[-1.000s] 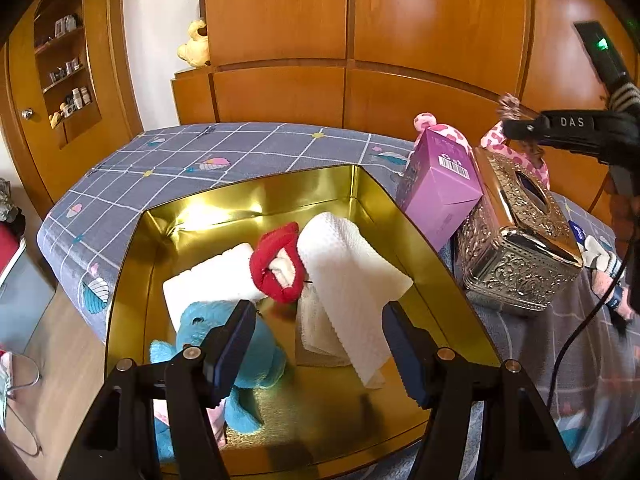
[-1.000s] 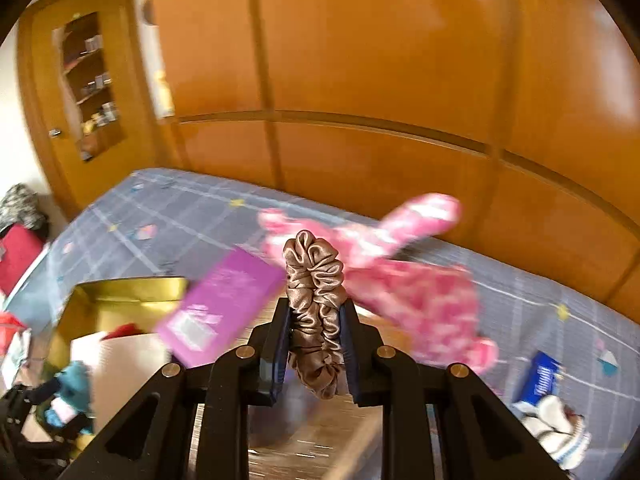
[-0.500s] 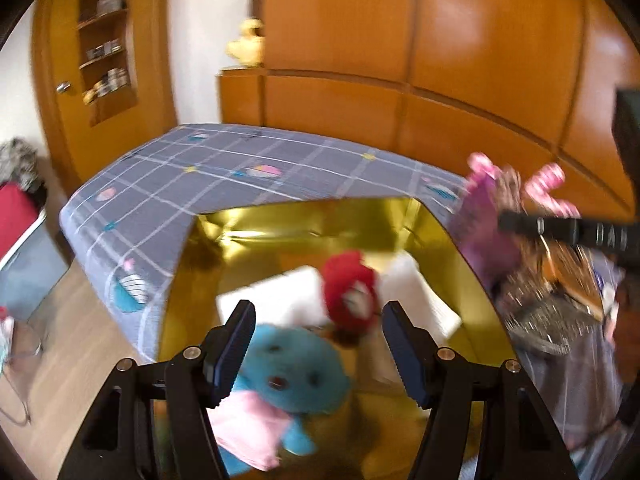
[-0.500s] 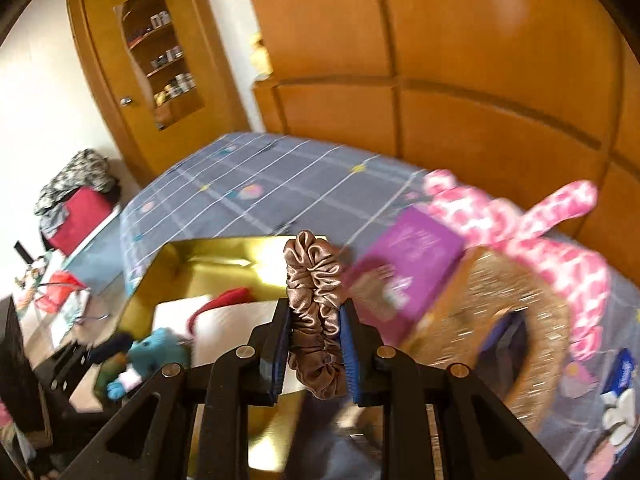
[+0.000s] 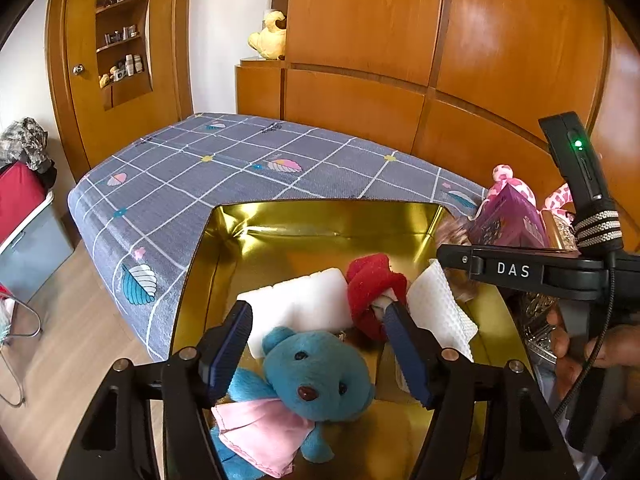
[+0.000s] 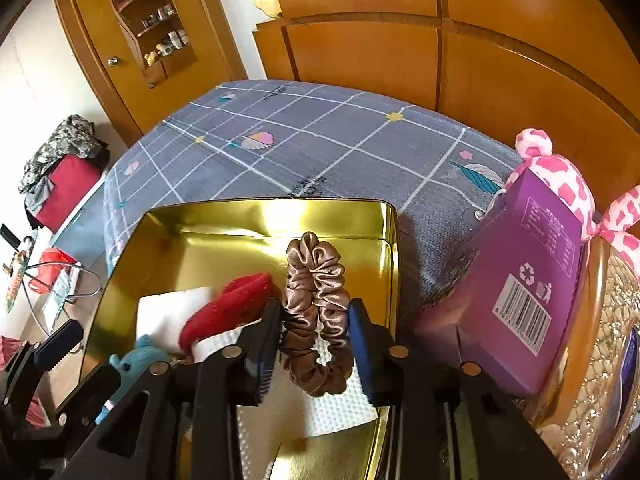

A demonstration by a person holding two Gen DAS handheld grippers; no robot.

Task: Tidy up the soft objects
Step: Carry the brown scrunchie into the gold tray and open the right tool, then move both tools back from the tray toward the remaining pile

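A gold tin [image 5: 304, 210] on the bed holds a blue teddy bear [image 5: 316, 380] in a pink skirt, a red lips plush [image 5: 372, 280], a white foam block [image 5: 300, 304] and a white paper towel [image 5: 436, 308]. My left gripper [image 5: 318, 320] hangs open just above the bear with nothing gripped. My right gripper [image 6: 315, 312] is over the tin's right side, above the paper towel [image 6: 332, 408]. A brown satin scrunchie [image 6: 312, 280] stands upright between its pads. Those jaws are opening, and the scrunchie has spread out but still touches both pads.
A purple box [image 6: 528, 280] leans just right of the tin, with a pink spotted plush [image 6: 556, 172] behind it and an ornate metal tissue box [image 6: 608, 360] at far right. The grey checked bedcover [image 5: 240, 168] stretches behind. Wooden panelling backs the bed; the floor drops off left.
My right gripper swung left and down from above the purple box to over the tin, and its jaws have widened around the scrunchie. My left gripper shifted left towards the bear.
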